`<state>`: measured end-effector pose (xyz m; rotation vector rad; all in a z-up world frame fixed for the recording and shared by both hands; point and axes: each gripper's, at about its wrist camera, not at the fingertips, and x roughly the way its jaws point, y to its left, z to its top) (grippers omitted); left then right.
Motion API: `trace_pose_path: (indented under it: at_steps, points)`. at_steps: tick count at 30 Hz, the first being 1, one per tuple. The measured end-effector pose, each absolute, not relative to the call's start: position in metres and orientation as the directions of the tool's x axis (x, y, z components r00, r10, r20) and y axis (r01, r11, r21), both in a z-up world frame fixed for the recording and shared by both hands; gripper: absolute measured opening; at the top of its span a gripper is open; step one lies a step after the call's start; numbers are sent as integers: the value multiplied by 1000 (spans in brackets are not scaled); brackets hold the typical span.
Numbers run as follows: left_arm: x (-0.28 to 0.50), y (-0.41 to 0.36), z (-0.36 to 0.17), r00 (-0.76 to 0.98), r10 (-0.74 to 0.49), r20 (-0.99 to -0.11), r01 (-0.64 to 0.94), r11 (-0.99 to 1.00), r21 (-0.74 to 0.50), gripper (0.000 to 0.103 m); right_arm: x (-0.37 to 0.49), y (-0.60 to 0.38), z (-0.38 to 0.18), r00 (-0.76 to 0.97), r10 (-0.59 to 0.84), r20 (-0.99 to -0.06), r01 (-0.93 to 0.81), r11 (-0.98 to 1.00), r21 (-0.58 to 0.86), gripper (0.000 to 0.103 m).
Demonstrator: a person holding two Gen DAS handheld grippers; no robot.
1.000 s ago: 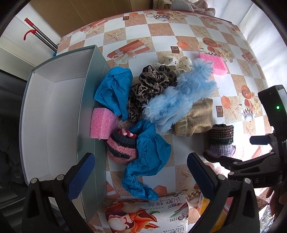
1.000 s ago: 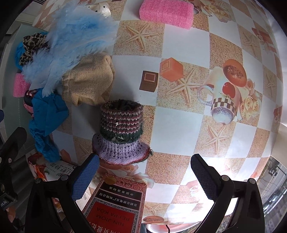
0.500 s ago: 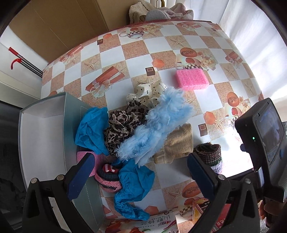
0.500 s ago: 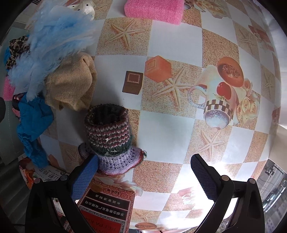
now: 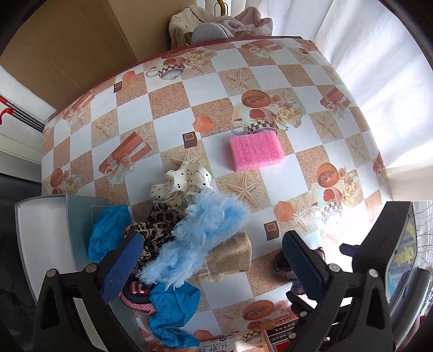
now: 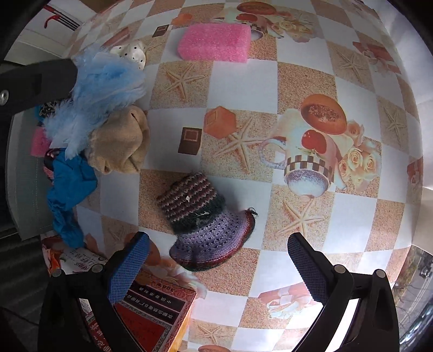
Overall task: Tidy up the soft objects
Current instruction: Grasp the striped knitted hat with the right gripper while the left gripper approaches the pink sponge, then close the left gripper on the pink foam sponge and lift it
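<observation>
A pile of soft things lies beside a grey box [image 5: 40, 238]: a fluffy light-blue piece [image 5: 200, 241], a tan knit [image 5: 230, 257], a leopard scrunchie [image 5: 154, 230], a polka-dot scrunchie [image 5: 184, 181] and blue cloths [image 5: 108, 230]. A pink sponge [image 5: 255, 151] lies apart. My left gripper [image 5: 213, 268] is open above the pile. My right gripper [image 6: 216, 266] is open just above a striped knit hat [image 6: 203, 214], which lies tilted on the table. The pink sponge [image 6: 215, 42] and the fluffy piece [image 6: 102, 89] also show in the right wrist view.
A red printed box [image 6: 151, 314] and a tissue pack [image 6: 78, 257] lie at the table's near edge. The checked tablecloth [image 6: 311, 81] ends at a cardboard wall behind and a curtain on the right. Clothes [image 5: 216, 24] hang beyond the far edge.
My left gripper has risen and tilted toward the far side, so the pile and box sit lower in view. My right gripper has shifted; the knit hat has tipped from upright to tilted.
</observation>
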<state>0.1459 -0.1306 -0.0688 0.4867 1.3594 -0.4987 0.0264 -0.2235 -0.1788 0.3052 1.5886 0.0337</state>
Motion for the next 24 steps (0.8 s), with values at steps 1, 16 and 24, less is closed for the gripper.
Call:
trace_pose_path:
  at_steps: [1,16,24]
  points:
    - [150,-133,-70,139,-55,-989,595,803,38,103,30,-222,-184,-16,228,-974,183,958,221,102]
    - [186,-201,-99,71,-48,-996,604,797,4,103,0,-158,-206,5,30,-1000,82,996,30,52]
    - [204,-234,-151,42,34,-999,548,835,51,103,-53,-221,-202,44,105,-994,291,950,113,51]
